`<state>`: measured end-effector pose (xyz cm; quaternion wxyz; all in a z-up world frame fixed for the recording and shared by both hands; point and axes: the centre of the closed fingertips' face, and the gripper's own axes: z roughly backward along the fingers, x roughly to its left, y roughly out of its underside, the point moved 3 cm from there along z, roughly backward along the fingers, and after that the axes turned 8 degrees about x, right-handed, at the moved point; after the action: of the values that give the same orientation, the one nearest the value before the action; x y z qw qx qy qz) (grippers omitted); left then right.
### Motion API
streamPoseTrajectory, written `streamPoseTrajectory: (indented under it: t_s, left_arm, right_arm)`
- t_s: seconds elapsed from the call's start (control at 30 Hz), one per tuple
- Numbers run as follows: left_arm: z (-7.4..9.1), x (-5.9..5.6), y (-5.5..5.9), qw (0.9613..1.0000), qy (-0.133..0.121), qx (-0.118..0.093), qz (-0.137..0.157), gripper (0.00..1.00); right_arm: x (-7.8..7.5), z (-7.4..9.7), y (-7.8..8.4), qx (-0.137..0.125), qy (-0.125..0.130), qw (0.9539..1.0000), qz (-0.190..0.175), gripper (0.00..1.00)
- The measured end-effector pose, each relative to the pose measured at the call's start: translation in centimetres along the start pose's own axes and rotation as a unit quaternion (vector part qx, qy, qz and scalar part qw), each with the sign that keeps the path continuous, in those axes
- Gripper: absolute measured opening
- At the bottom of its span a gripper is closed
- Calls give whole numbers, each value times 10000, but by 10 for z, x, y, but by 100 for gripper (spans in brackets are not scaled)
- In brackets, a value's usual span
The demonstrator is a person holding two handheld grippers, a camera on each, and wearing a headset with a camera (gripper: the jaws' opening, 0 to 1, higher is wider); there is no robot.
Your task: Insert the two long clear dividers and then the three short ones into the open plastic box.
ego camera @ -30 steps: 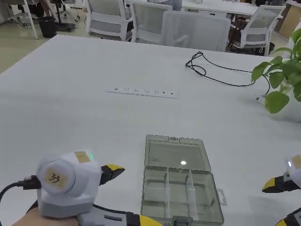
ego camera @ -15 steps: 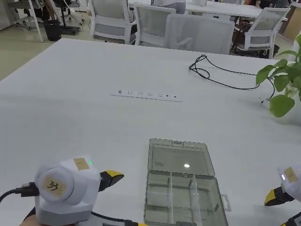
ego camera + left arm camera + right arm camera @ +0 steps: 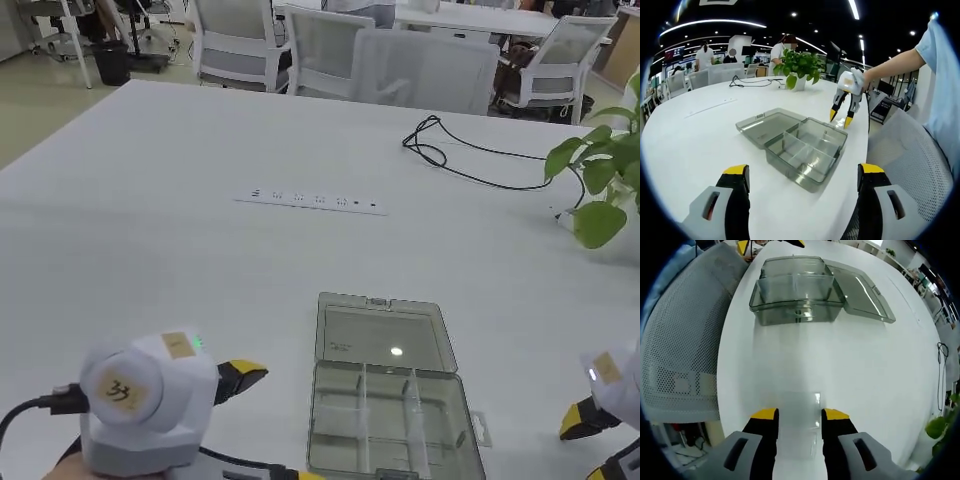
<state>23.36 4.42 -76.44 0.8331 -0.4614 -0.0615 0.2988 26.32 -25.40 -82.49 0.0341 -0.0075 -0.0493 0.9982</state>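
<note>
Compared against the head views of one second and half a second before. Found the white table (image 3: 150, 200) and the open plastic box (image 3: 335, 400) unmoved relative to each other. Put the small shift of the whole scene down to the headset, not to the things. Placed the box at lower centre of the head view, lid laid flat toward the top of the frame, base toward the bottom edge.

Saw the left gripper (image 3: 802, 172), at lower left of the head view, sunk slightly toward the bottom edge, jaws spread wide with nothing between them. Saw the right gripper (image 3: 800, 413) sunk toward the lower right corner, jaws parted and gripping nothing. Found both well apart from the box.

Noted clear dividers (image 3: 410, 405) already upright inside the base, splitting it into compartments. Judged the insertion probably finished or nearly so, with both grippers in retreat rather than in reach.

Could not count the dividers with confidence, long or short, nor confirm full seating in the slots: clear plastic against clear plastic. Lost the near wall of the base at the bottom edge of the head view, and a stretch of table at lower left behind the left gripper's body. Left unresolved the pale square patch (image 3: 801, 405) between the right gripper's jaws, low in its own view: glare on the table, or a loose clear piece and so a divider not yet placed.
</note>
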Motion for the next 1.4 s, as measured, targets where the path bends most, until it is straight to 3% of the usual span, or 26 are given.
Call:
streamPoseTrajectory:
  t_s: [0.23, 0.57, 0.67, 0.87, 1.23, 1.3, 1.4]
  left_arm:
    - [3, 4, -4, 9999, -73, -127, 55, 91]
    - [8, 4, -4, 9999, -75, -123, 39, 91]
    - [9, 6, -7, 9996, -48, -238, 123, 90]
    - [8, 5, -13, 9995, -5, -265, 198, 90]
    - [-2, -3, -23, 9972, 197, -376, 612, 81]
    - [-4, -6, -26, 9952, 280, -379, 856, 81]
    - [-4, -12, -39, 9919, 430, -546, 1066, 78]
  right_arm:
    - [0, 0, -2, 51, 39, 9997, -238, 33]
    - [4, 1, -7, 68, 80, 9995, -308, 32]
    - [1, 6, -11, -8, 179, 9992, -359, 32]
    - [-8, 21, -18, -167, 385, 9981, -445, 32]
    - [-15, 53, -59, -780, 994, 9914, -350, 32]
    - [-14, 60, -68, -875, 1081, 9898, -304, 32]
    - [-11, 66, -81, -993, 1180, 9879, -150, 32]
